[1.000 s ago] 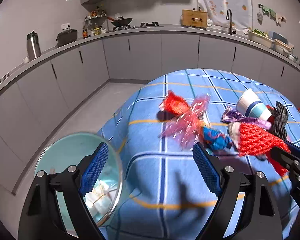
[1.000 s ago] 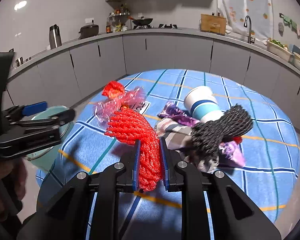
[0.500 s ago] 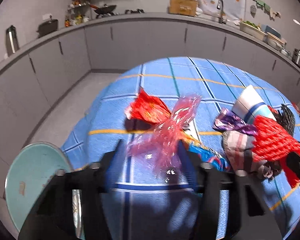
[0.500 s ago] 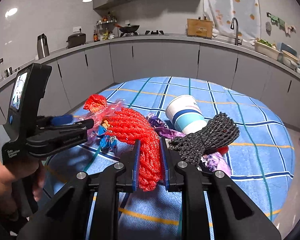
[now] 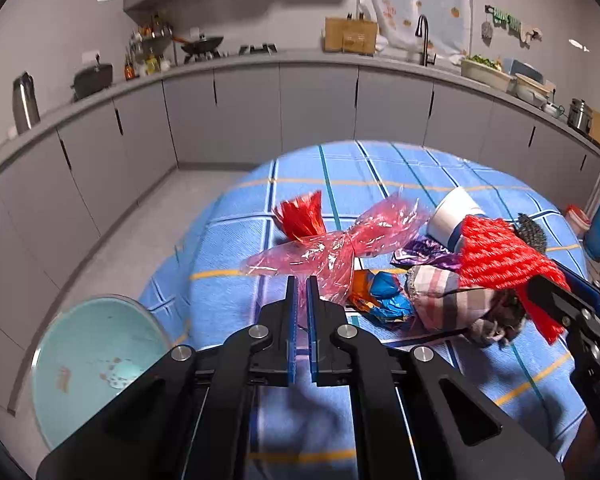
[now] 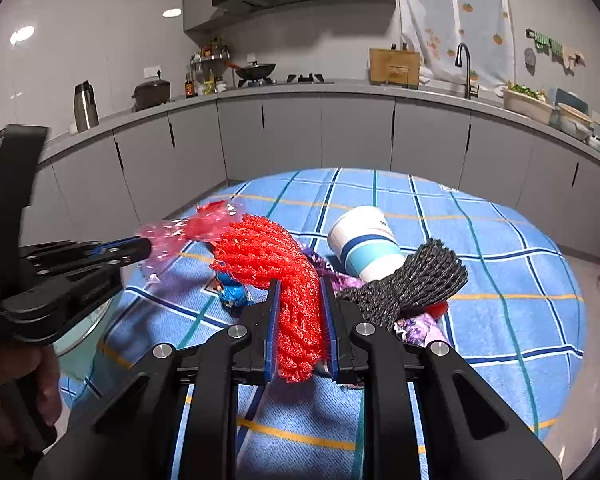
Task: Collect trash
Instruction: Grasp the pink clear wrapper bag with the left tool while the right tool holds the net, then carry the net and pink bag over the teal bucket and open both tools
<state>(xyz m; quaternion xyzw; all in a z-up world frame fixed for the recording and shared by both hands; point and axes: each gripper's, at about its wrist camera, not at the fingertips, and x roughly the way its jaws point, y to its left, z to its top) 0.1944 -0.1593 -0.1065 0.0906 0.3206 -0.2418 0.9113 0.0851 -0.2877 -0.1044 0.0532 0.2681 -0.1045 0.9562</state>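
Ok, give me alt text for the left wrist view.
The left gripper is shut on a pink cellophane wrapper above a blue checked tablecloth strewn with trash. A pale blue bin sits lower left.

A bunched red foam net sleeve (image 6: pixel 296 300) is clamped between the right gripper (image 6: pixel 300 312) pads. A crinkled pink cellophane wrapper (image 6: pixel 180 232) is pinched by the left gripper (image 6: pixel 142 246) above the blue checked tablecloth (image 6: pixel 500 280).

Round table (image 6: pixel 520 280) under blue checked cloth, paper cup (image 6: pixel 366 242) on its side, crumpled wrappers (image 5: pixel 384 294), black mesh netting (image 6: pixel 416 280)
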